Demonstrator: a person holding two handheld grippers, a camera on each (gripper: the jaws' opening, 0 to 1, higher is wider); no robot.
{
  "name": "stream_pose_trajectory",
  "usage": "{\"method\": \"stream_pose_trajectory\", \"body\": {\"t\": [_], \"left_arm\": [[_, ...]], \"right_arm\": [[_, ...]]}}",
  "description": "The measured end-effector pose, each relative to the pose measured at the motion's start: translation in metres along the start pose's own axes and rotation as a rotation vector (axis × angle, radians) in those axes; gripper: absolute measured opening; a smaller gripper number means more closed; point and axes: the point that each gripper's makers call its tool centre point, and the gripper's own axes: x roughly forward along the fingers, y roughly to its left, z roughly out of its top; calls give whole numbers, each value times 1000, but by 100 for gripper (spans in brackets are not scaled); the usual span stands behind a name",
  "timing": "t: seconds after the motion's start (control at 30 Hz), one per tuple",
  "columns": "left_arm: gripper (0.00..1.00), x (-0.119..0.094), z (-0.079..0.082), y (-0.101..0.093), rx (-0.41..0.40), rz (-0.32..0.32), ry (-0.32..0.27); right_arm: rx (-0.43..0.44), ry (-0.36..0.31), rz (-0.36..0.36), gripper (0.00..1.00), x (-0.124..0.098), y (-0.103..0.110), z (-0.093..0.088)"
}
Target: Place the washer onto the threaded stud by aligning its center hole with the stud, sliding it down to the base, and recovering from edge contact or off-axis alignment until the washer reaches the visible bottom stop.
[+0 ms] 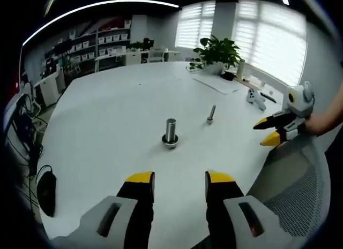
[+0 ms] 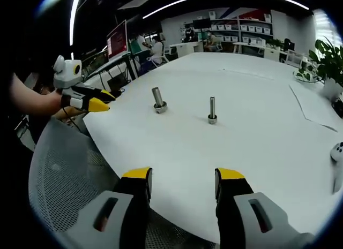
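Two metal studs stand upright on the white table (image 1: 107, 131). The thicker stud (image 1: 170, 130) has a round ring at its foot (image 1: 170, 142); the thinner stud (image 1: 211, 113) stands to its right on a small base. My left gripper (image 1: 180, 179) is open and empty, short of the thick stud. My right gripper (image 1: 268, 132) comes in from the right over the table edge, its yellow tips apart. In the right gripper view the thick stud (image 2: 158, 98) and thin stud (image 2: 212, 110) stand ahead of my open, empty right gripper (image 2: 184, 176); my left gripper (image 2: 88, 99) hovers at the left, held by a hand.
A grey mesh chair (image 1: 300, 190) (image 2: 64, 168) sits at the table's near edge. A potted plant (image 1: 217, 52), a sheet of paper (image 1: 217, 84) and a white controller (image 1: 256, 98) lie toward the far right. Shelves and desks line the back of the room.
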Motion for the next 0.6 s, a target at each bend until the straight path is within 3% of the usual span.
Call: {"method": "stream_pose_trajectory", "body": {"t": [0.3, 0.6], "left_arm": [[37, -11, -2, 3, -59, 20, -45], [37, -18, -4, 7, -62, 55, -79]], "right_arm": [[-7, 14, -2, 50, 1, 0, -3], [-6, 11, -3, 50, 1, 0, -2]]}}
